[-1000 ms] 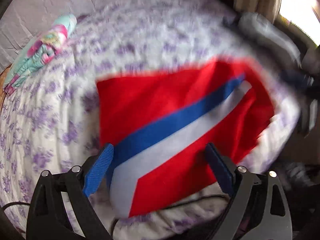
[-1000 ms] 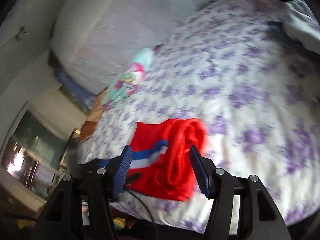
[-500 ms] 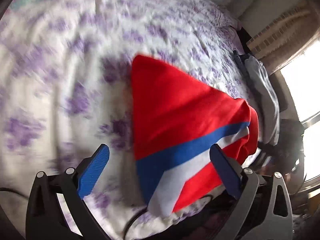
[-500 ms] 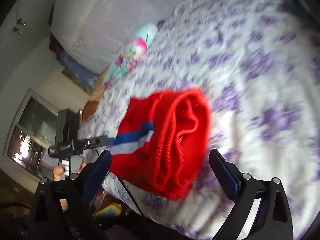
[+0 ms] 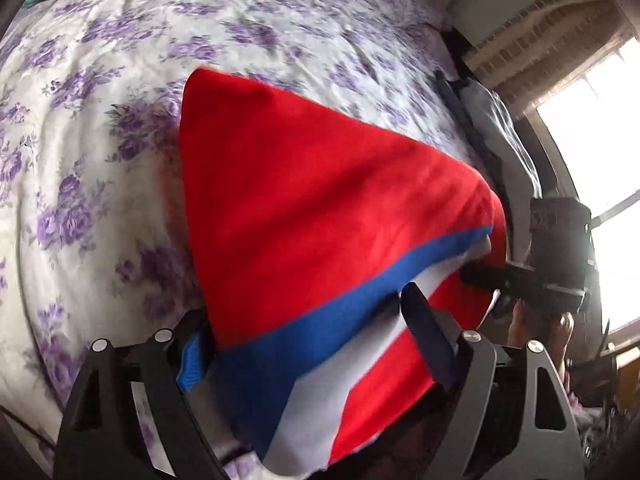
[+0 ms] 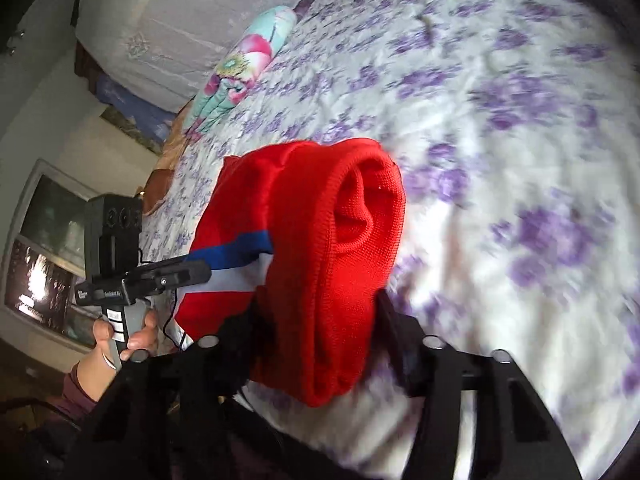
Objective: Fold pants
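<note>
The folded red pants (image 5: 320, 208) with a blue and white stripe lie at the near edge of the bed (image 5: 100, 140). My left gripper (image 5: 308, 344) is closing on their striped end. The cloth covers its left fingertip and bunches against the right finger. In the right wrist view the rolled red end of the pants (image 6: 344, 248) fills the gap of my right gripper (image 6: 316, 332), whose jaws are also closing, both fingers against the cloth. Each view shows the other gripper: the right gripper (image 5: 560, 256) at the far end, the left gripper (image 6: 160, 276) held by a hand (image 6: 132, 336).
The bed wears a white sheet (image 6: 500, 120) with purple flowers. A rolled floral blanket (image 6: 244, 64) lies by the grey headboard (image 6: 192, 20). Grey clothes (image 5: 492, 120) sit at the bed's far side near a bright window (image 5: 592, 128).
Both grippers moved in over the pants' ends, and their jaws narrowed from wide open onto the cloth. The left one rolled and tipped down.
</note>
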{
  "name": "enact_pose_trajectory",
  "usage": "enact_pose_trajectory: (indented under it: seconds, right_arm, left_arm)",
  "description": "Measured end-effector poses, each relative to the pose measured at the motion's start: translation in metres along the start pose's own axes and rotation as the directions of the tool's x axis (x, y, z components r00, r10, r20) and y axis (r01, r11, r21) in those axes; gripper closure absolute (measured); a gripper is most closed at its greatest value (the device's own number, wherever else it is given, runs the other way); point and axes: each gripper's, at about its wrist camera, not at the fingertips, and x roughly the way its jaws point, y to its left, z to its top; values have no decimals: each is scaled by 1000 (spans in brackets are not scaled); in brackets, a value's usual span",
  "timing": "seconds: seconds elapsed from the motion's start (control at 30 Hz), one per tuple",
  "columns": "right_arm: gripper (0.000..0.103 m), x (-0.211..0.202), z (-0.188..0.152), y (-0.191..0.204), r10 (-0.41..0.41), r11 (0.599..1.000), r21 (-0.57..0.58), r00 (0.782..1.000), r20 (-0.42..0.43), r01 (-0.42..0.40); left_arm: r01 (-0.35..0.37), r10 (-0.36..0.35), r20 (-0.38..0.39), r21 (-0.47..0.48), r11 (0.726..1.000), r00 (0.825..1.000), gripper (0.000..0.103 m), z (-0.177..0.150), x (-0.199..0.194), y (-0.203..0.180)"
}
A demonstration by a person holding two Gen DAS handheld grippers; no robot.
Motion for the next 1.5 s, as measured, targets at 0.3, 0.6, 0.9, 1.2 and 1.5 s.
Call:
enact_pose_trajectory:
  seconds: [0.3,0.6,0.9,1.2,1.5]
  right_arm:
    - [28,35,12,4,127,990,66,992,-4,-127]
    - [56,21,-2,46,135,983,-136,989,57,-126]
    - [56,6,11,44,146,983,-130,984,105,-132]
    - [56,-28,132,95,106,955,-295,959,263,-25]
    - [17,77,299,50,-212,941,-166,894,395,296]
  left_arm:
    - [-27,28,19,-9,1000,999,8,13,19,-2]
    - [39,-38,102,-9,999,994,45,3,-13,-6]
    - [24,-24,150,2,1000,988,51,15,-21,-17]
    - [-66,45,324,53,996,945,51,129,-62,-38]
    - [-291,290,351,-52,955,890,15,301,10,54]
